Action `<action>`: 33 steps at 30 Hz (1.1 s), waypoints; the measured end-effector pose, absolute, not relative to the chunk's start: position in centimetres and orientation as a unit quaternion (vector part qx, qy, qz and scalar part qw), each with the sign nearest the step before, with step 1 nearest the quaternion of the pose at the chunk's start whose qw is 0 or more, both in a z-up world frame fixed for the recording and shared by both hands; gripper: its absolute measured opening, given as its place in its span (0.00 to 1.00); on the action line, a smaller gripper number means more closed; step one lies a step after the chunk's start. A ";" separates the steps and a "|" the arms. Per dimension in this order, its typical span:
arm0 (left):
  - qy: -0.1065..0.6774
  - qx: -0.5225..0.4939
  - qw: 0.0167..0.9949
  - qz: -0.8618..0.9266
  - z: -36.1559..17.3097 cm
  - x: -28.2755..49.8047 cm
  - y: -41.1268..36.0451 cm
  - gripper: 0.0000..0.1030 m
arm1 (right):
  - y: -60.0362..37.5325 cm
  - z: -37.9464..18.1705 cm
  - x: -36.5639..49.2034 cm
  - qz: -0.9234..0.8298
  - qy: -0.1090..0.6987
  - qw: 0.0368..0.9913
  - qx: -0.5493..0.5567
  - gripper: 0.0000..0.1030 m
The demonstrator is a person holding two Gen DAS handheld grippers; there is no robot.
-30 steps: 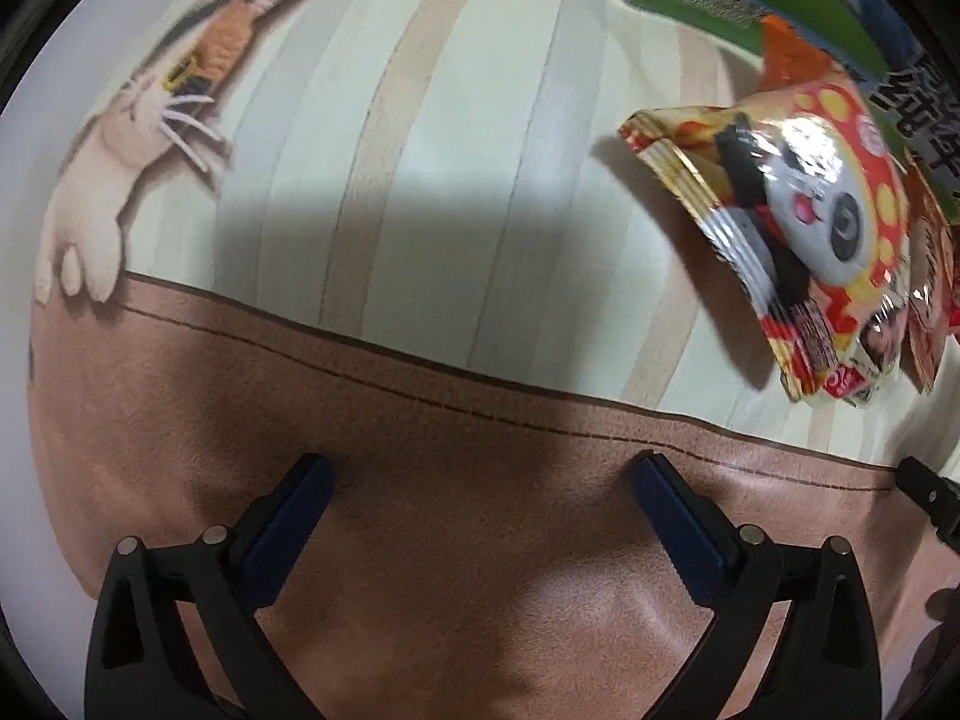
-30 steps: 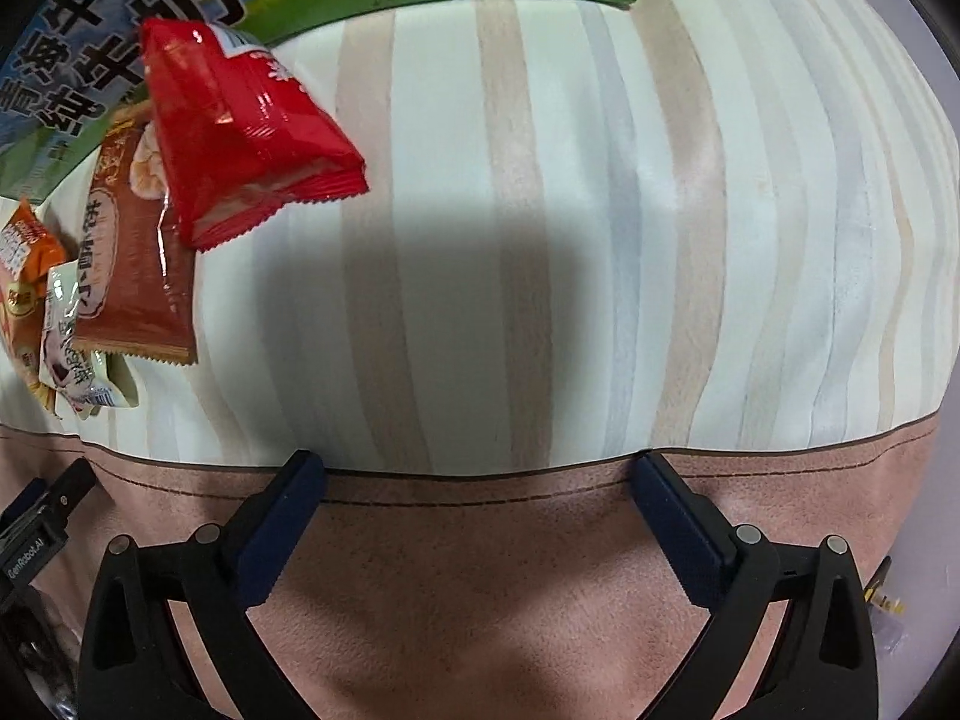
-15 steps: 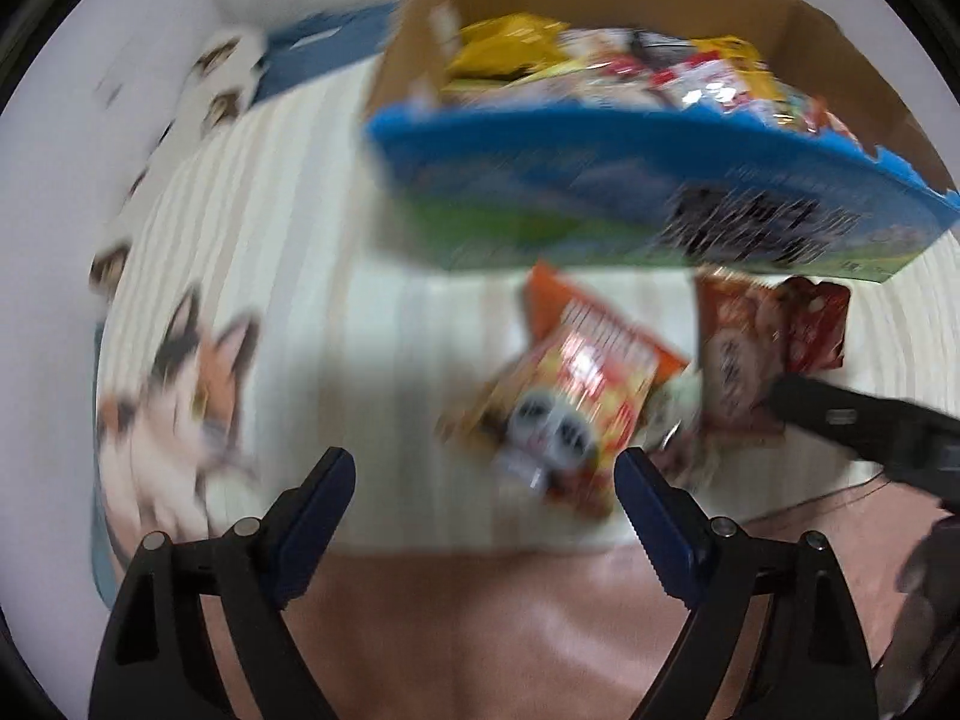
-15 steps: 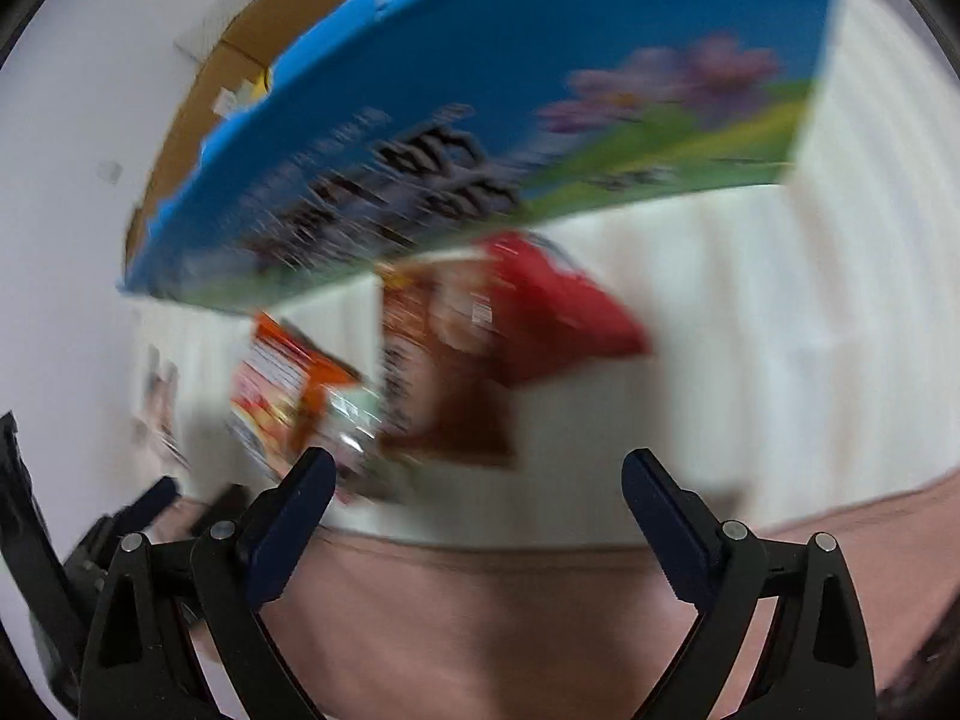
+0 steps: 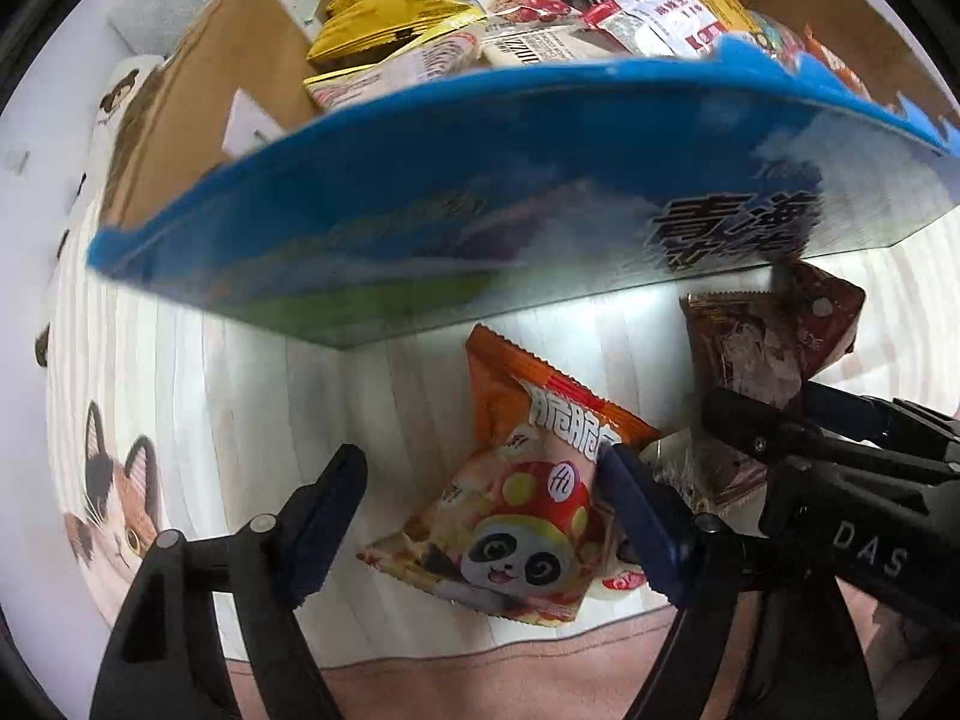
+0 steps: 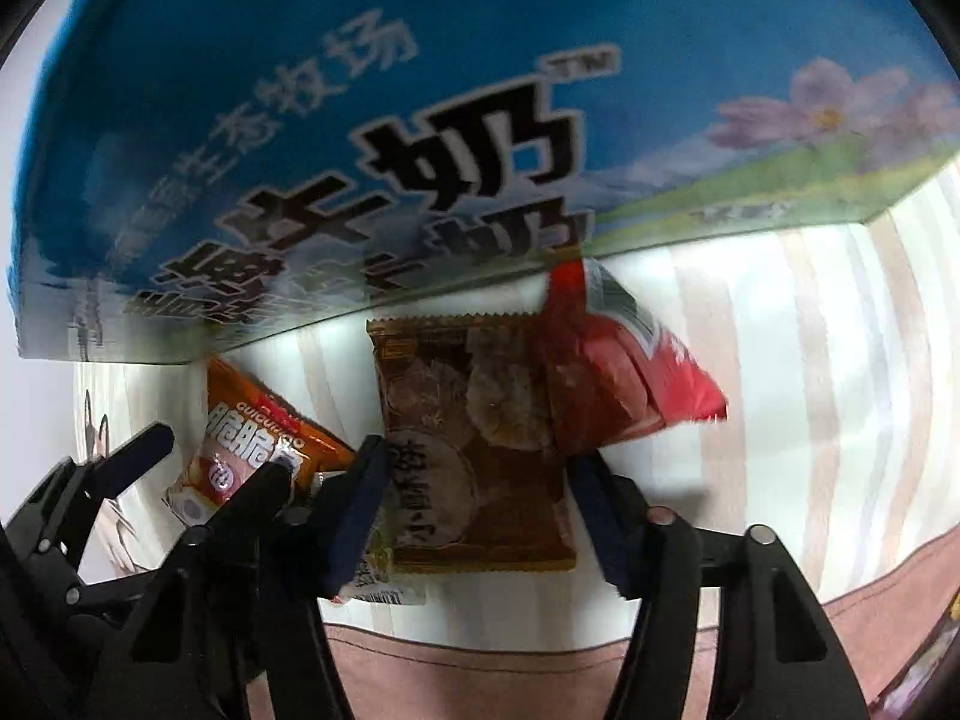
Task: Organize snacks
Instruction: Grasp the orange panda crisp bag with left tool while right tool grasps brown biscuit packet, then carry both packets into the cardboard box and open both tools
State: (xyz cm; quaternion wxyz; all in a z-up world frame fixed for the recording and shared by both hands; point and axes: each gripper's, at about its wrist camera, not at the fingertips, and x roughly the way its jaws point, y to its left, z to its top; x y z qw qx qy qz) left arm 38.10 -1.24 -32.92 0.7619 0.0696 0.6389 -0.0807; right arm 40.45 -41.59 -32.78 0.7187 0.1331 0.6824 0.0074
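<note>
Down on the striped cloth (image 5: 252, 396), both grippers hovered over the loose snacks lying along the front wall of the box (image 5: 456, 204) — a blue printed carton with black Chinese characters on its side.

Seen from the left wrist, the left gripper (image 5: 480, 510) had its jaws spread wide, with nothing between them. Its right fingertip lay over the right edge of the panda packet (image 5: 510, 516); whether it touched the packet, I could not tell. That orange packet lay flat on the cloth, near the seam where the stripes met the pink band (image 5: 480, 684) along the cloth's near edge. A cat print (image 5: 114, 504) showed at the cloth's left edge.

From the right wrist, the right gripper (image 6: 474, 510) was also wide open and gripped nothing. Its two fingers straddled the brown packet (image 6: 474, 444), one on either side — contact was unclear. The brown packet lay flat with its top edge at the foot of the box wall. A red packet (image 6: 618, 384) overlapped its upper right corner and leaned toward the box. A small pale packet (image 6: 378, 576) peeked out beside the brown one's lower left corner.

Inside the box, the left view showed more snacks piled up, among them a gold packet (image 5: 390, 12).
</note>
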 end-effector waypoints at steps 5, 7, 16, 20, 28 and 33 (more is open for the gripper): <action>0.650 0.065 0.751 -0.092 -34.0 38.1 0.6 0.79 | -40.9 -33.2 40.0 0.015 0.685 0.721 0.108 0.61; 0.650 0.058 0.752 -0.085 -34.1 38.1 1.0 0.73 | -40.7 -33.1 39.7 0.013 0.689 0.718 0.103 0.57; 0.672 -0.053 0.739 -0.022 -34.5 34.3 7.0 0.71 | -42.3 -32.6 34.7 0.005 0.704 0.701 0.112 0.57; 0.674 -0.077 0.735 -0.006 -34.8 30.8 8.1 0.71 | -43.2 -32.4 31.6 0.007 0.712 0.693 0.111 0.57; 0.695 -0.095 0.710 -0.064 -37.0 30.5 9.1 0.71 | -44.5 -32.7 29.4 0.045 0.729 0.661 0.170 0.63; 0.706 -0.038 0.700 -0.105 -38.5 32.2 8.6 0.71 | -44.8 -33.6 30.8 0.038 0.731 0.667 0.137 0.74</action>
